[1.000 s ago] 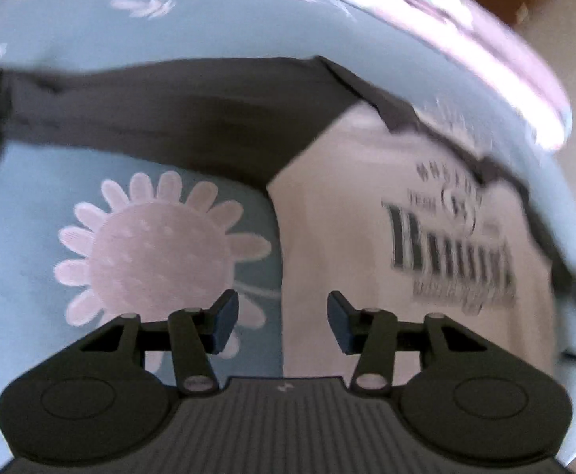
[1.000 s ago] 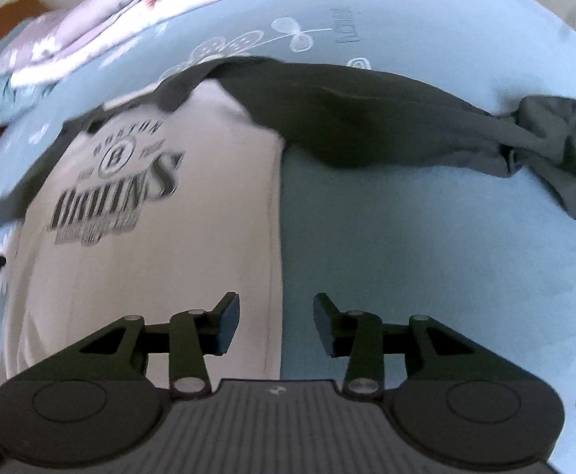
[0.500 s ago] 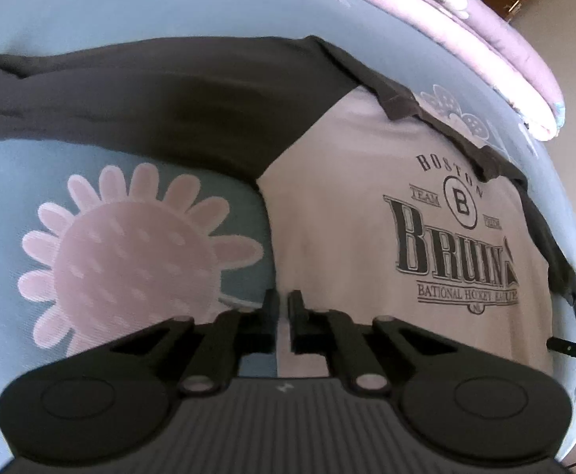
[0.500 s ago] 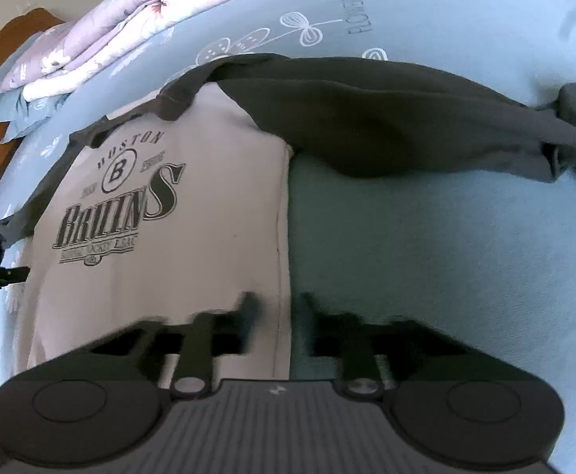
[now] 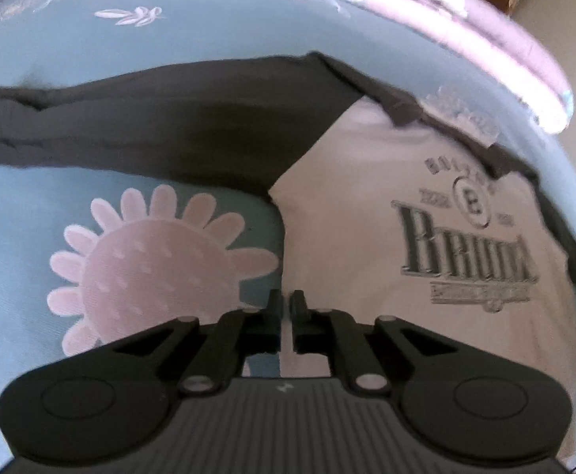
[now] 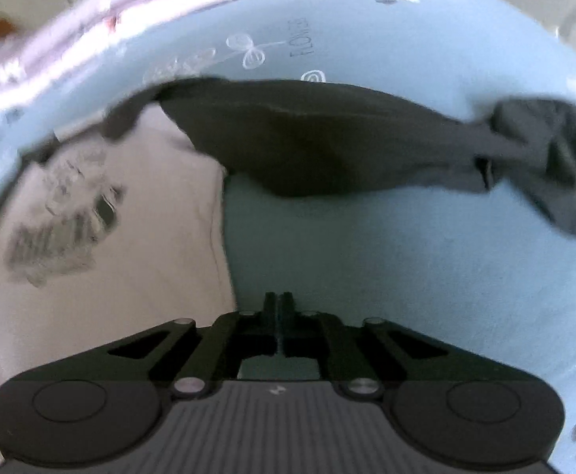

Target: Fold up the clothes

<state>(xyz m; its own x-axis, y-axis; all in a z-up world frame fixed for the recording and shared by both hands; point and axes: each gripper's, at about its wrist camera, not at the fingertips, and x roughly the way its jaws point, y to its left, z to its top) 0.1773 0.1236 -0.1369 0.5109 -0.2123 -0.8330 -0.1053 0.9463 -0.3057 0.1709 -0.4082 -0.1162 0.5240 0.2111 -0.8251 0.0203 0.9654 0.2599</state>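
Observation:
A white raglan shirt [image 5: 367, 237] with dark grey long sleeves and a "Boston Bruins" print lies flat on a blue bedspread. Its left sleeve [image 5: 149, 134] stretches out to the left in the left wrist view. My left gripper [image 5: 286, 304] is shut, its jaws together at the shirt's left side edge; no cloth shows between them. In the right wrist view the shirt body [image 6: 129, 260] lies left and the right sleeve [image 6: 347, 142] runs right to a bunched cuff. My right gripper [image 6: 278, 304] is shut just right of the shirt's side edge, over the bedspread.
The blue bedspread [image 5: 31, 237] carries a large pale flower [image 5: 149, 272] left of my left gripper. A folded pink floral quilt [image 5: 465, 19] lies along the far edge of the bed; it also shows in the right wrist view [image 6: 110, 12].
Both grippers were open a second ago and have closed. Both views have shifted and are blurred by motion.

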